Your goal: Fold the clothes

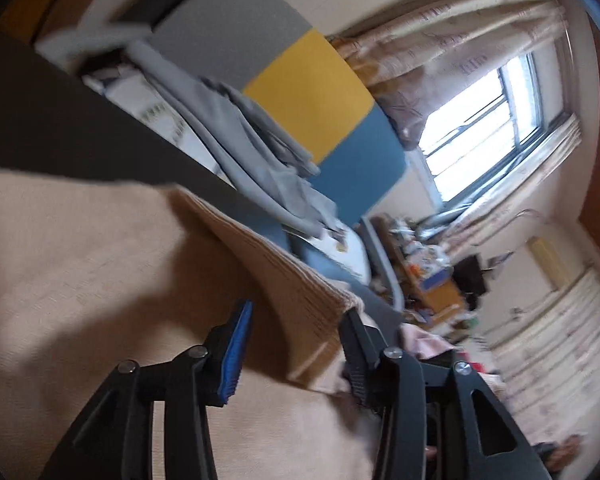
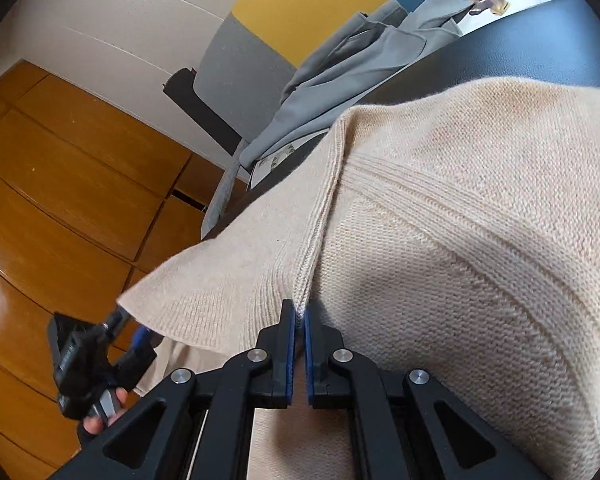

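A beige knit sweater (image 2: 460,240) lies over a dark table (image 2: 540,40). My right gripper (image 2: 299,312) is shut on a ribbed edge of the sweater, which rises as a pinched ridge from the fingertips. In the left wrist view the same sweater (image 1: 80,260) fills the lower left. My left gripper (image 1: 296,320) is open, its jaws wide apart on either side of the sweater's ribbed hem (image 1: 300,280). The left gripper also shows in the right wrist view (image 2: 116,344), at the sweater's lower left corner.
A grey garment (image 1: 252,140) lies crumpled at the far side of the table, also in the right wrist view (image 2: 360,60). Behind stand grey, yellow and blue panels (image 1: 312,88), a window (image 1: 492,120) and a cluttered desk (image 1: 428,272). Wooden cabinets (image 2: 60,200) are on the left.
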Tool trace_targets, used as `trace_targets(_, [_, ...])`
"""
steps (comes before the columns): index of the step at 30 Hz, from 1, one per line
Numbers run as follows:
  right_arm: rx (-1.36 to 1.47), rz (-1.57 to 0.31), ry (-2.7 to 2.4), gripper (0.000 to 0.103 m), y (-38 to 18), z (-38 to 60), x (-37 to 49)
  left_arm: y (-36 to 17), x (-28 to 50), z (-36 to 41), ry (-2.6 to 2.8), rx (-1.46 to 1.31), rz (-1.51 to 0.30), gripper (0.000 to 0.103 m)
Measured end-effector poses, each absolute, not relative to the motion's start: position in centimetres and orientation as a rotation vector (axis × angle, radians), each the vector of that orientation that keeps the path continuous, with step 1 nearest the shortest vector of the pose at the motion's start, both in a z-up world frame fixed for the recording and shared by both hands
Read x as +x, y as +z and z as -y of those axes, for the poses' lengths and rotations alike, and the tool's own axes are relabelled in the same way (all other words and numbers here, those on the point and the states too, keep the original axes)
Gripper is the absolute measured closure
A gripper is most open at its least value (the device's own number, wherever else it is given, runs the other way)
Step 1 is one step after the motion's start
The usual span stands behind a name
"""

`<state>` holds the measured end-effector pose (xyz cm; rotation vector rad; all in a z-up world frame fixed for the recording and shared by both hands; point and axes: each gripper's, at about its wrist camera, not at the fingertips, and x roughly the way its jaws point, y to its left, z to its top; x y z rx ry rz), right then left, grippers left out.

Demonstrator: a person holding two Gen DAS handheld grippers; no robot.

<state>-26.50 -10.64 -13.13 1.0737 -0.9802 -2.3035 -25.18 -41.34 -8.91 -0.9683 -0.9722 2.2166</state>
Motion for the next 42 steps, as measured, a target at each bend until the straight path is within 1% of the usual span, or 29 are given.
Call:
trace_targets(4, [1.064,0.985,-2.299,0.101,-12.9,9.6,-24.5,-10.5,-25.2,42.7,2.126,-0.942,1.185,0.057])
trace_targets(6, [1.065,0.983,-2.3,0.101,-13.0,9.3,-24.5,-11.4,-24.4,43.6,2.118,-0.927,1.268,0.054])
trace_targets(7, [1.065,0.982,-2.3,0.101,-13.1,9.1,-24.4,-12.0,-24.5,43.9,2.094,-0.945,1.302,0.05])
trace_targets(8, [1.065,0.982,-2.299,0.101,-13.1,8.9,-24.4,-12.2,-24.5,43.9,2.067,-0.948,1.314,0.047])
trace_targets(12, [1.066,0.983,-2.299,0.101,-12.9,8.8,-24.3,-12.8,-25.0,43.6,1.975,-0.934,1.354,0.039])
trace_targets(14, [1.066,0.983,-2.298,0.101,-12.9,8.7,-24.2,-13.1,-25.6,43.5,1.997,-0.975,1.338,0.032])
trace_targets(15, [1.064,0.983,-2.297,0.101,-12.8,8.7,-24.2,-13.4,-26.0,43.2,2.014,-1.029,1.314,0.031])
trace_targets(16, [1.061,0.983,-2.296,0.1,-12.8,8.7,-24.2,-13.6,-26.4,42.7,2.047,-1.085,1.27,0.034])
trace_targets(21, [1.036,0.984,-2.277,0.095,-12.5,8.7,-24.0,-12.1,-26.5,39.8,2.248,-1.178,0.99,0.035])
trace_targets(22, [1.04,0.975,-2.277,0.093,-12.4,8.7,-24.0,-11.8,-26.4,39.2,2.283,-1.186,0.936,0.038])
trace_targets(24, [1.089,0.911,-2.302,0.093,-12.0,9.5,-24.3,-11.6,-26.5,38.4,2.296,-1.225,0.878,0.055])
trace_targets(25, [1.118,0.874,-2.317,0.093,-11.8,9.9,-24.5,-11.4,-26.6,38.3,2.286,-1.246,0.852,0.076])
trace_targets(26, [1.149,0.831,-2.334,0.094,-11.5,10.4,-24.6,-11.2,-26.6,38.2,2.275,-1.268,0.827,0.094])
trace_targets(28, [1.21,0.761,-2.363,0.097,-10.4,11.2,-25.0,-10.8,-26.7,38.0,2.252,-1.31,0.776,0.094])
trace_targets(32, [1.114,0.79,-2.361,0.097,-7.3,10.9,-23.7,-8.2,-25.3,39.3,2.279,-1.218,0.739,0.094])
trace_targets(34, [1.11,0.805,-2.351,0.097,-7.0,10.5,-22.8,-8.4,-25.0,40.1,2.294,-1.236,0.732,0.094])
trace_targets(36, [1.141,0.821,-2.338,0.097,-7.6,10.4,-22.3,-9.8,-24.9,40.1,2.27,-1.289,0.733,0.094])
trace_targets(39, [1.187,0.852,-2.332,0.098,-10.3,10.1,-21.6,-12.4,-24.1,40.4,2.244,-1.362,0.709,0.094])
trace_targets(40, [1.184,0.875,-2.33,0.099,-11.1,9.9,-21.3,-12.6,-23.8,40.5,2.266,-1.296,0.724,0.092])
trace_targets(42, [1.169,0.896,-2.339,0.1,-11.7,9.6,-21.1,-13.1,-23.4,40.7,2.276,-1.248,0.754,0.091])
